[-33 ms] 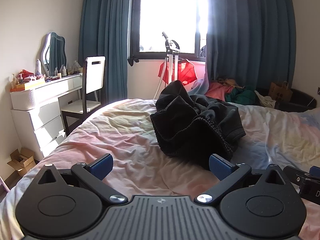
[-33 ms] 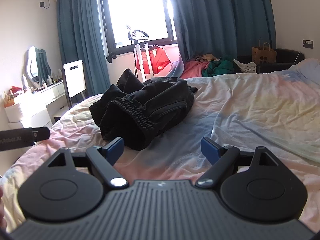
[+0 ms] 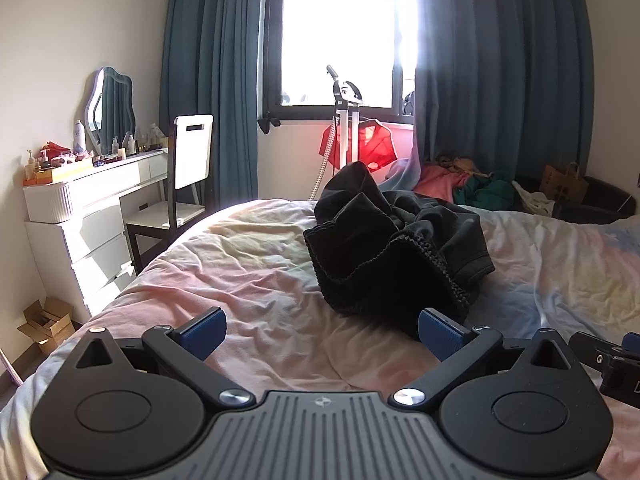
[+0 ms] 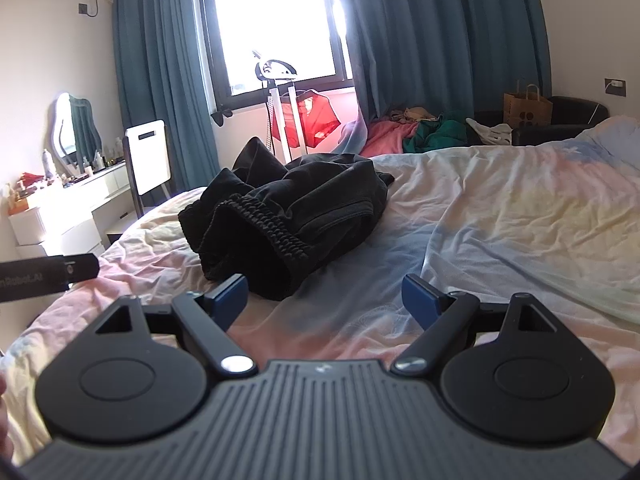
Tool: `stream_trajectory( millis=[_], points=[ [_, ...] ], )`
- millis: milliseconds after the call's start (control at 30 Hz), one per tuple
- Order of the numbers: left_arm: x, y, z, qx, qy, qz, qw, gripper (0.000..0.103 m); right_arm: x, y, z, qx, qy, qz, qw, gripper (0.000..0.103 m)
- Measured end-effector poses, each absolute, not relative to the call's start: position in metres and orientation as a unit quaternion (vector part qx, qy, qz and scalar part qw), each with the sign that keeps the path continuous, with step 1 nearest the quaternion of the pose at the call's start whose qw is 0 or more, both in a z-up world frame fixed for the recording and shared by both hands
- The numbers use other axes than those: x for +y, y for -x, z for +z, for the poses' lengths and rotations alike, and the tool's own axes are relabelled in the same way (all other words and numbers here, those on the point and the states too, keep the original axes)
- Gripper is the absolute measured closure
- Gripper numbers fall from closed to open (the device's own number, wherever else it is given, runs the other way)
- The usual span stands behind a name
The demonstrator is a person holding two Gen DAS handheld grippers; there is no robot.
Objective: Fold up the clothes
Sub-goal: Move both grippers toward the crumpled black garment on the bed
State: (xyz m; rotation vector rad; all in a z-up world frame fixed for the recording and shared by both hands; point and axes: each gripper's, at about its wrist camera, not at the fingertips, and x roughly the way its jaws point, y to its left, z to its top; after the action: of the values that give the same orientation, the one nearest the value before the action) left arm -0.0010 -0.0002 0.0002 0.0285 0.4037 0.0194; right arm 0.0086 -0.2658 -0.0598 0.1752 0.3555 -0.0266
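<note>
On the bed (image 3: 248, 280), at twelve o'clock, a crumpled black garment (image 3: 396, 248) awaits folding, so left gripper (image 3: 322, 334) and right gripper (image 4: 324, 300) approach, fingers spread wide, empty.

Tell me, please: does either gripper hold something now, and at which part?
Nothing is held. The left gripper and right gripper have open jaws, short of the crumpled black garment.

Black garment (image 3: 396, 248), crumpled in an unfolded heap on the pastel-tinted bedsheet (image 3: 248, 280). A ribbed elastic band, apparently a waistband, gapes open toward the cameras along the near edge; loose folds rise to a peak at the far side. In the right wrist view the heap (image 4: 288, 216) lies left of centre.
</note>
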Motion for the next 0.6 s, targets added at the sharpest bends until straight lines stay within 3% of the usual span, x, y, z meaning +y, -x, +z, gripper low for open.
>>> stream_trajectory(
  millis=[233, 600],
  points=[
    [0.005, -0.002, -0.004, 0.185, -0.036, 0.030, 0.982, 0.000, -0.262, -0.015, -0.059, 0.200, -0.110, -0.015, 0.973, 0.017],
    [0.000, 0.000, -0.005, 0.181, -0.038, 0.035, 0.982, 0.000, -0.266, -0.007, -0.067, 0.165, -0.098, -0.005, 0.981, 0.017]
  ],
)
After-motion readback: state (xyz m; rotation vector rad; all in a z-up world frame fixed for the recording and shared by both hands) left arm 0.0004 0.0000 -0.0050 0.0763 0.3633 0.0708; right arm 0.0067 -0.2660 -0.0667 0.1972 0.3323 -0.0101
